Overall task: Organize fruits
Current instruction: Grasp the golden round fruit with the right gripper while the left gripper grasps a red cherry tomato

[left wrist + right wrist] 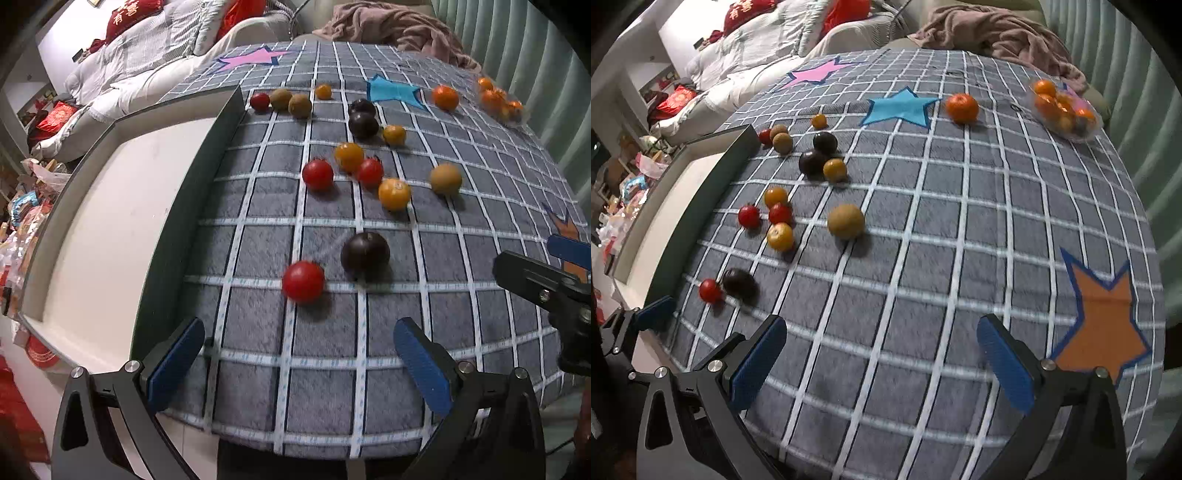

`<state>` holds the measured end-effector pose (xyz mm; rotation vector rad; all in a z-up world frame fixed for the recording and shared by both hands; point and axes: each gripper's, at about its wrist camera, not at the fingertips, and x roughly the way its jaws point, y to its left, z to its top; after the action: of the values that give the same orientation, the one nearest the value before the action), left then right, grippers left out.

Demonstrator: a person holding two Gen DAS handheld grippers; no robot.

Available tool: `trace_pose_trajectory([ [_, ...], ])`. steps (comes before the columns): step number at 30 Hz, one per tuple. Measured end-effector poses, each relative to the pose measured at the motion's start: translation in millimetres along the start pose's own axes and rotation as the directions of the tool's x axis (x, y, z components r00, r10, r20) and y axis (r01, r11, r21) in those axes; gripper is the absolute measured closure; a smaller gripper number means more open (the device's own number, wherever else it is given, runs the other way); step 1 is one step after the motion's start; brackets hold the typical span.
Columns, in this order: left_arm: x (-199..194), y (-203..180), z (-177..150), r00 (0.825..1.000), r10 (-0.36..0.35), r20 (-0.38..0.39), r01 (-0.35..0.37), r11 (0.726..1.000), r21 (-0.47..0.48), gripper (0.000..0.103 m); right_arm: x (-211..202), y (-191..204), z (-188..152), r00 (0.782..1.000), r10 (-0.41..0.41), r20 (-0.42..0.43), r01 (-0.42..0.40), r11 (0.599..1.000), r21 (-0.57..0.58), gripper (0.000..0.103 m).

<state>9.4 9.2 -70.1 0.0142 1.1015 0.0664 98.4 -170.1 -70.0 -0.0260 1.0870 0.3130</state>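
Note:
Small fruits lie loose on a grey checked cloth (pixel 369 369). In the left wrist view a red tomato (pixel 303 281) and a dark plum (pixel 365 254) lie just beyond my open, empty left gripper (pixel 299 365). Further off are red and yellow tomatoes (pixel 394 194), a brown fruit (pixel 446 178), two dark plums (pixel 363 124) and an orange (pixel 445 97). My right gripper (pixel 882 362) is open and empty over bare cloth; the brown fruit (pixel 846 220) and tomato cluster (pixel 780 236) lie ahead to its left. Its fingers also show at the left wrist view's right edge (pixel 532 273).
A white tray with dark rim (pixel 207 177) borders the cloth on the left. Star patches: pink (pixel 816 72), blue (pixel 901 107), orange (pixel 1102 317). A clear bag of oranges (pixel 1065 110) sits far right. A brown blanket (pixel 993 33) and bedding lie behind.

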Motion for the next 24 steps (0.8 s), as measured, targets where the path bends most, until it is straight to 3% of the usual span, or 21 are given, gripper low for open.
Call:
trace_pose_trajectory([
  [13,9.5,4.3,11.4,0.999,-0.045,0.027,0.045,0.999,-0.019,0.000,40.7,16.6,35.2,0.999,-0.026,0.038,0.031,0.990,-0.134,0.001],
  [18,10.5,2.5,13.8,0.998,-0.050,0.040,0.050,0.999,-0.019,0.001,47.2,26.3,40.9,0.998,-0.027,0.058,0.037,0.983,-0.178,0.020],
  [19,10.0,2.3,13.4,0.998,-0.052,0.043,0.052,0.998,-0.018,0.001,46.1,27.9,41.8,0.998,-0.014,0.064,0.027,0.982,-0.190,0.032],
  [20,8.8,1.8,12.6,0.997,-0.053,0.047,0.054,0.998,-0.016,0.006,44.6,29.5,42.9,0.998,-0.003,0.069,0.017,0.979,-0.202,0.049],
  [22,3.7,-0.8,11.8,0.996,-0.058,0.069,0.058,0.998,-0.002,0.022,42.9,30.1,45.1,0.998,0.024,0.065,-0.010,0.978,-0.209,0.072],
  [24,0.6,-4.7,12.4,0.995,-0.069,0.074,0.068,0.998,0.015,0.038,41.3,26.8,46.0,0.997,0.060,0.055,-0.049,0.982,-0.183,0.073],
])
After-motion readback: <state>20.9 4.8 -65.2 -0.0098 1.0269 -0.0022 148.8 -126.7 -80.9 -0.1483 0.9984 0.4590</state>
